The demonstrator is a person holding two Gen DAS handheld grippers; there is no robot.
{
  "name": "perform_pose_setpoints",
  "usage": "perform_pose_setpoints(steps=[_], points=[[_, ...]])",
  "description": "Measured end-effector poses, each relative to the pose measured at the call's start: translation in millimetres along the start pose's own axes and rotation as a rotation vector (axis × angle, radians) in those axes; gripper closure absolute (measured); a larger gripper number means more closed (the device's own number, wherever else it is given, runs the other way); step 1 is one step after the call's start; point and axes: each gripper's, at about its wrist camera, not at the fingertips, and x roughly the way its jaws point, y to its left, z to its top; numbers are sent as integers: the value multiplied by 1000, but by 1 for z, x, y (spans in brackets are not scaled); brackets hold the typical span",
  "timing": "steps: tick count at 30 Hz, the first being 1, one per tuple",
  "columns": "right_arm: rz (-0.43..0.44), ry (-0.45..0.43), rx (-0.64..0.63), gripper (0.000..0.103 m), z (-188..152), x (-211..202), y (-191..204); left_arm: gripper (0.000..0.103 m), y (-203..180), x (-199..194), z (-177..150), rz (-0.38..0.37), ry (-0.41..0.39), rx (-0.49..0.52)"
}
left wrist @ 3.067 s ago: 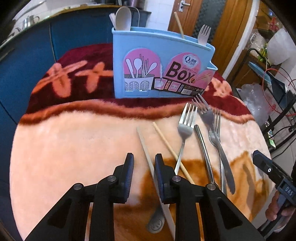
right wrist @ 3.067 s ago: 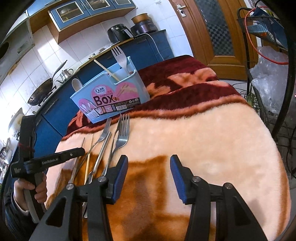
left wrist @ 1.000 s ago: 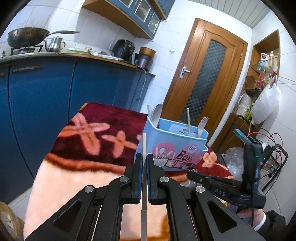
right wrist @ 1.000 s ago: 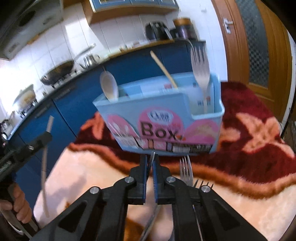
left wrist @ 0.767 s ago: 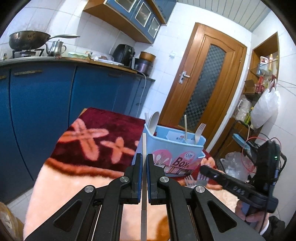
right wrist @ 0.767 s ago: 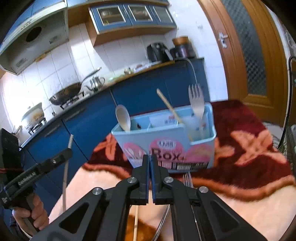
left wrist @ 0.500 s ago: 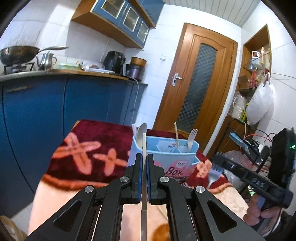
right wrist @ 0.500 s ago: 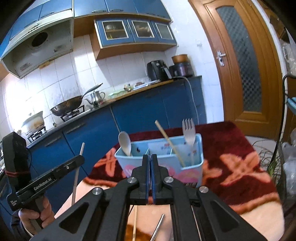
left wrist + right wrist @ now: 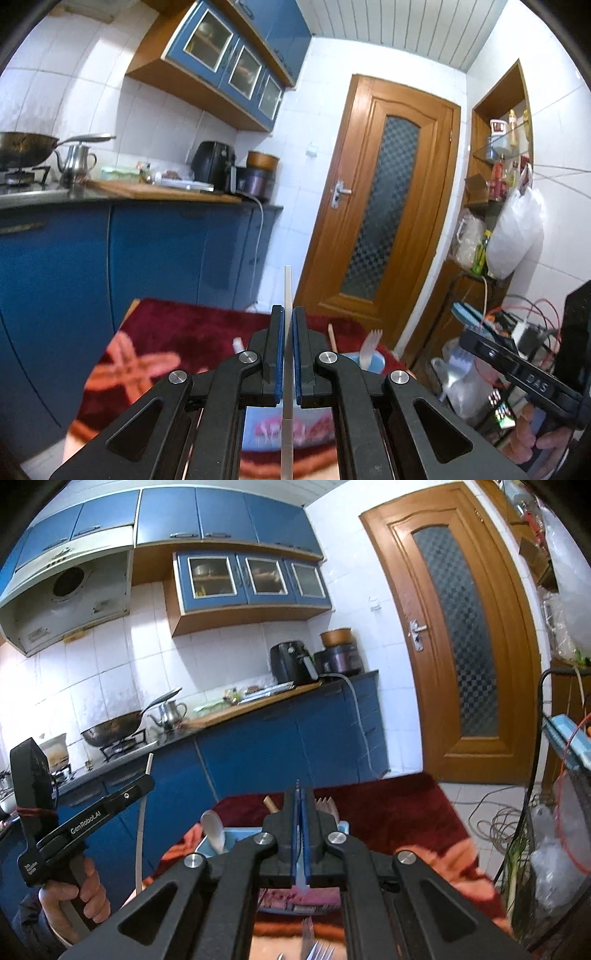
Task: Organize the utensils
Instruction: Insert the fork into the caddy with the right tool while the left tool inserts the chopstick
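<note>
My left gripper [image 9: 287, 314] is shut on a pale chopstick [image 9: 287, 288] that stands upright between the pads, high above the table. It also shows in the right wrist view [image 9: 142, 834], held by the left gripper [image 9: 146, 781]. My right gripper [image 9: 299, 797] is shut on a fork, seen edge-on as a thin metal strip [image 9: 297, 786] between the pads. The light blue utensil box [image 9: 373, 360] stands below both grippers, mostly hidden behind them; it holds a white spoon [image 9: 214, 830], a wooden chopstick [image 9: 331, 338] and a fork [image 9: 370, 345].
The table carries a red and peach blanket [image 9: 177, 332]. More forks [image 9: 317, 950] lie on it in front of the box. Blue kitchen cabinets [image 9: 147, 258] run along the left. A wooden door [image 9: 384, 221] and a cluttered rack [image 9: 498, 332] stand to the right.
Both grippers have risen higher above the table with their utensils. The box has dropped lower in both views and is now mostly hidden behind the jaws.
</note>
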Motion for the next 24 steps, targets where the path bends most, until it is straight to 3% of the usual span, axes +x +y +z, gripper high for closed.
perform_pose_setpoints(steps=[12, 18, 24], points=[[-105, -126, -22, 99, 36, 12, -17, 99, -11, 40, 25, 109, -233, 2], [-182, -157, -46, 99, 33, 26, -20, 99, -6, 66, 17, 130, -257, -37], [-207, -142, -98, 99, 19, 43, -19, 99, -2, 79, 1, 211, -288, -35]])
